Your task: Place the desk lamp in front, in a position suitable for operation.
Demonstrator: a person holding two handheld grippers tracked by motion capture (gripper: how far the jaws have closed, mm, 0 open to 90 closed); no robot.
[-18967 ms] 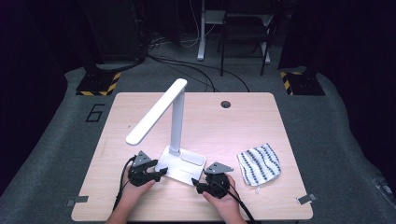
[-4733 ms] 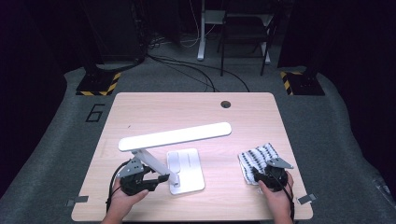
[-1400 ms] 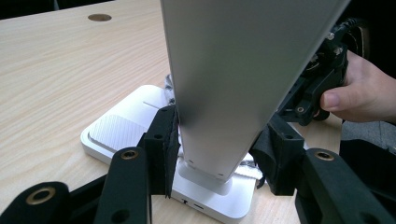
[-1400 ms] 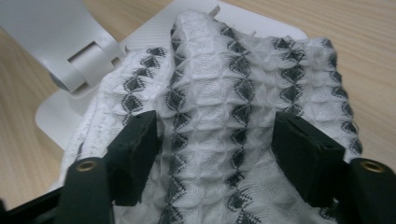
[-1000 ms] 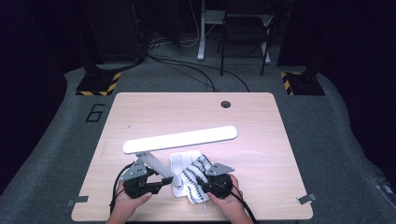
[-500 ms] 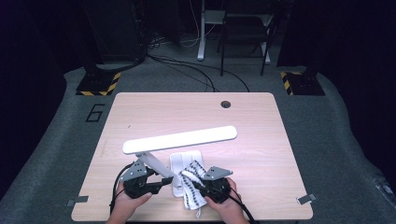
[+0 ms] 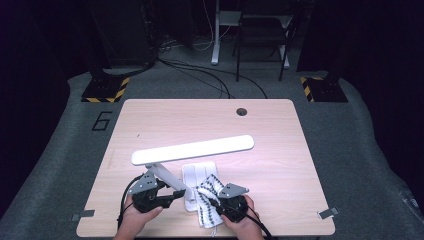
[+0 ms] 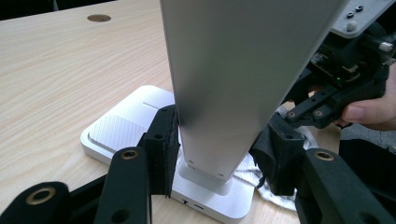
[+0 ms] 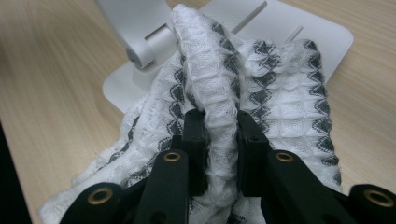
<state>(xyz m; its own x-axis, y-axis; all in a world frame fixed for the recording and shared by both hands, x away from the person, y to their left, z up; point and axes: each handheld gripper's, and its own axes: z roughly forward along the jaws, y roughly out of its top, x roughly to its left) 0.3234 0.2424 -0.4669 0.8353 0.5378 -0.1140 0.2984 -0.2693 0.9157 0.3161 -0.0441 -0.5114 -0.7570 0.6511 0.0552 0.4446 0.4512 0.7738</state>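
Right gripper (image 9: 219, 126): jaws have just been closing and are now clamped on a raised fold of the patterned cloth (image 9: 261, 79); the ridge is pinched between the pads and runs straight ahead along the jaws' own line. The cloth is draped over the near right part of the lamp base (image 9: 299, 28), spilling off it onto the table toward the front edge.

Left gripper (image 8: 219, 154): jaws pressed against both sides of the lamp arm (image 8: 238, 70), low down, just above the hinge foot on the base. The lamp is judged to be steadied by this grip.

In the high view, the right gripper (image 7: 227, 202) is seen at the front edge, just right of centre, with the cloth (image 7: 207, 197) directly ahead of it and lying on the base (image 7: 197, 172). The left gripper (image 7: 160, 197) is just beside it, to the left. The right hand is the nearer one to the cloth.

Key relation: the bare base surface lies ahead of the right fingers, toward the far edge; a wiping stroke is judged to run that way. The lamp head (image 7: 192, 150) hangs crosswise above the far end of the base, limiting headroom. The table (image 7: 270, 125) to the right and toward the far edge is open; the front edge is close behind both hands.
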